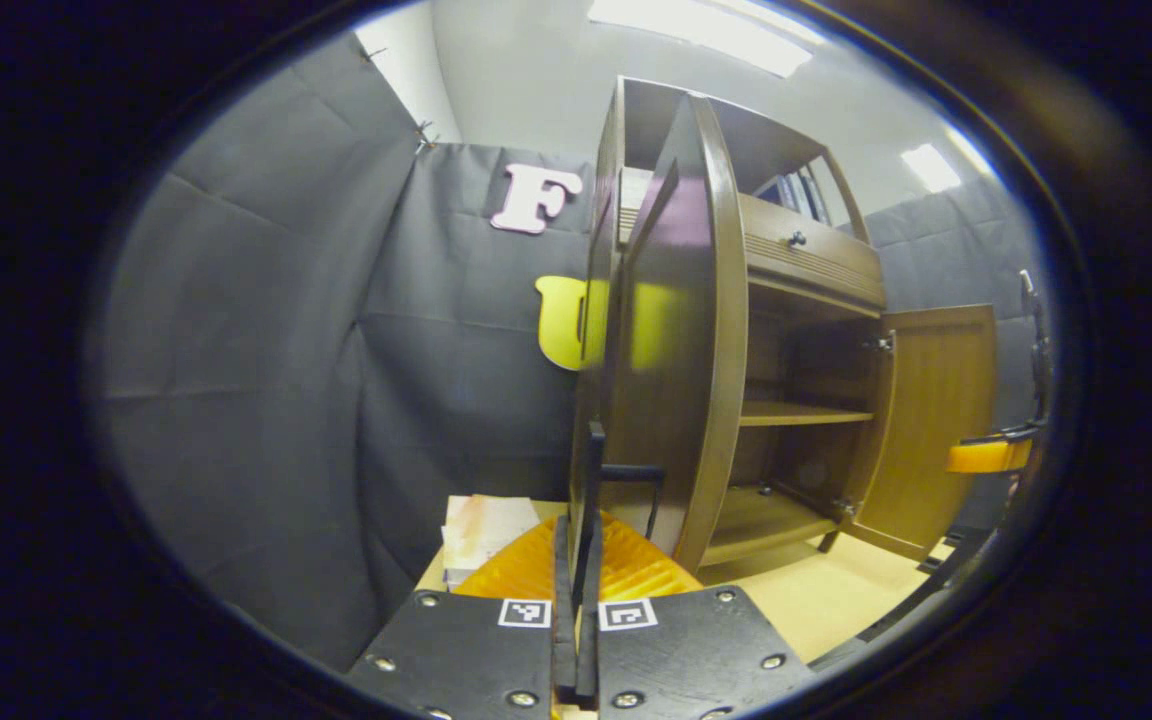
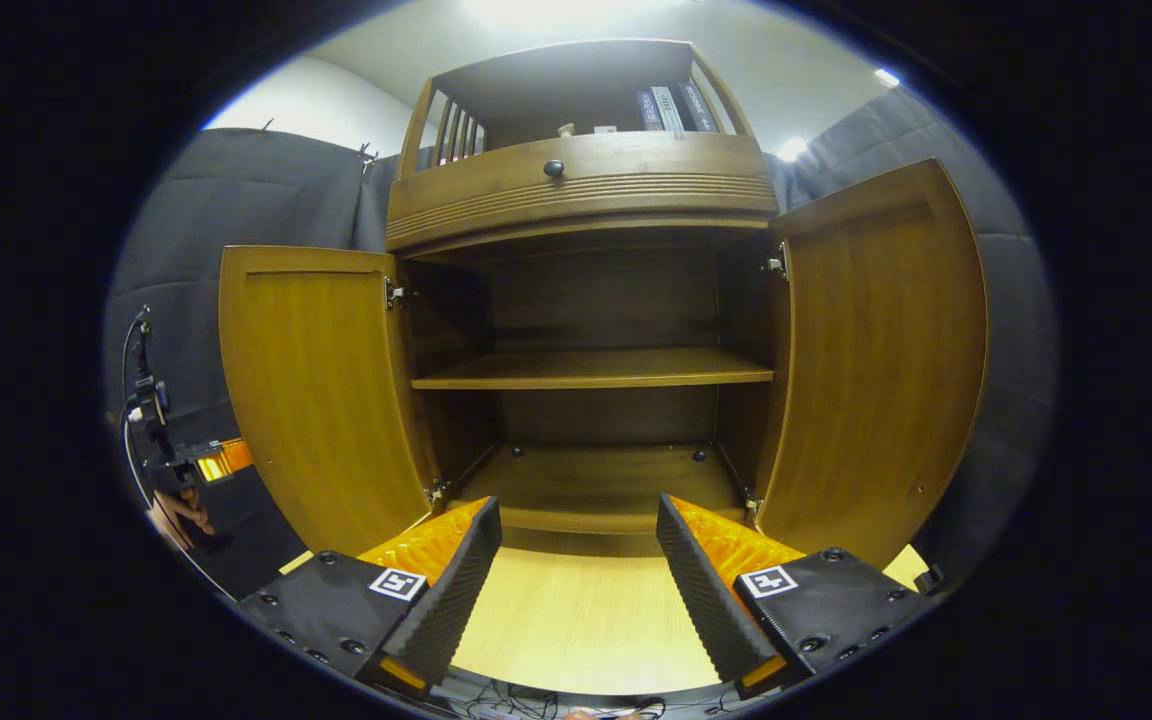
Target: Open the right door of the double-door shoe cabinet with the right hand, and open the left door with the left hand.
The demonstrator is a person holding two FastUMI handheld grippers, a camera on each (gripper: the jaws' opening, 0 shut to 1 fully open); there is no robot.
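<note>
- Shoe cabinet: brown wood, double-door, standing on a light wooden bench. Seen head-on in the right gripper view, obliquely from its left side in the left gripper view.
- Left door: swung fully open, hinged at the cabinet's left edge, inner face turned toward the right gripper view's camera. In the left gripper view it stands edge-on just ahead of the camera.
- Door handle: dark bar on the left door's outer face, directly in line with the left gripper's closed jaws. Whether the jaws press on it cannot be told.
- Right door: swung fully open at the cabinet's right edge; also visible at the far side in the left gripper view.
- Interior: one shelf across the middle, floor board below; both bare wood.
- Drawer: above the door opening, closed, with a small dark round knob.
- Top compartment: open, railed sides, a few books upright at the right.
- Left gripper: jaws closed together, fingers meeting in a narrow line, close against the left door's outer face. Also seen far off at the left edge of the right gripper view, held by a hand.
- Right gripper: jaws wide open, holding nothing, low over the bench in front of the open cabinet, apart from both doors.
- Papers: pale stack on the bench, left of the cabinet.
</note>
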